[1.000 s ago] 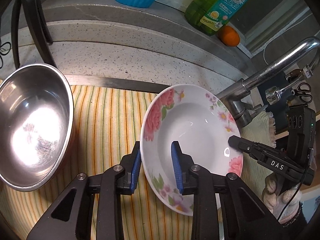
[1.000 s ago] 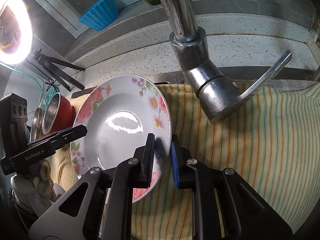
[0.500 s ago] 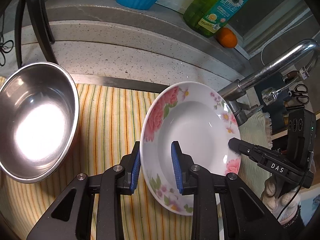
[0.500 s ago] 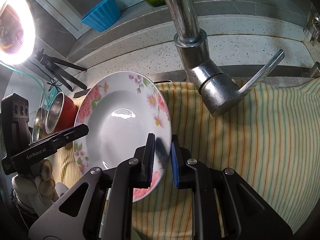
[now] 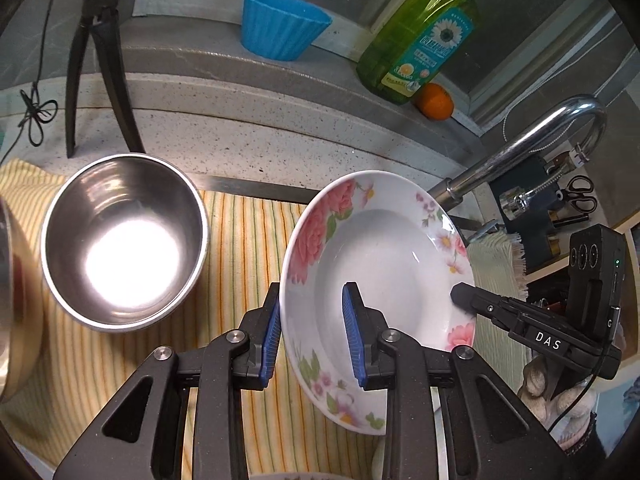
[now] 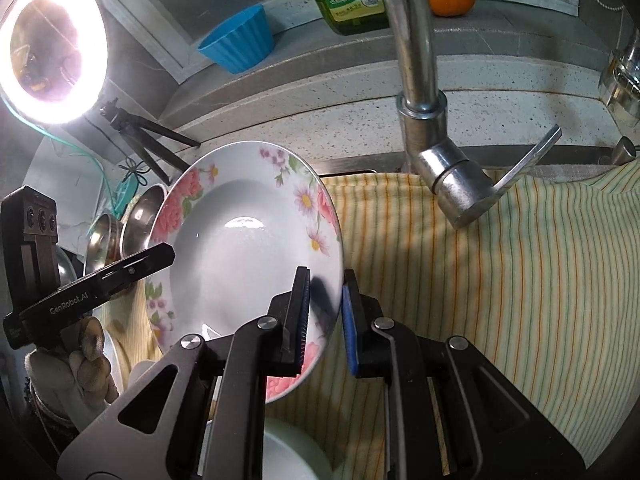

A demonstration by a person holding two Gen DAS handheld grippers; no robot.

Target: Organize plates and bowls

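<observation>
A white deep plate [image 5: 380, 260] with a pink floral rim hangs tilted above the striped cloth [image 5: 236, 248], gripped from both sides. My left gripper [image 5: 312, 320] is shut on its near left rim, one blue pad inside and one under. My right gripper [image 6: 326, 308] is shut on the opposite rim of the plate [image 6: 240, 248]; in the left wrist view its finger [image 5: 464, 296] shows at the plate's right edge. A steel bowl [image 5: 124, 248] sits upright on the cloth to the left. More steel bowls [image 6: 120, 232] show behind the plate in the right wrist view.
A chrome faucet [image 6: 424, 128] rises close behind the plate. On the ledge stand a blue cup [image 5: 280, 24], a green soap bottle [image 5: 420, 40] and an orange [image 5: 434, 100]. A ring light [image 6: 52, 40] on a tripod glares at the left. A white dish [image 6: 296, 452] lies below.
Both grippers have risen with the plate held between them, so the cloth, steel bowl and faucet base now look farther below. The grips have not changed.
</observation>
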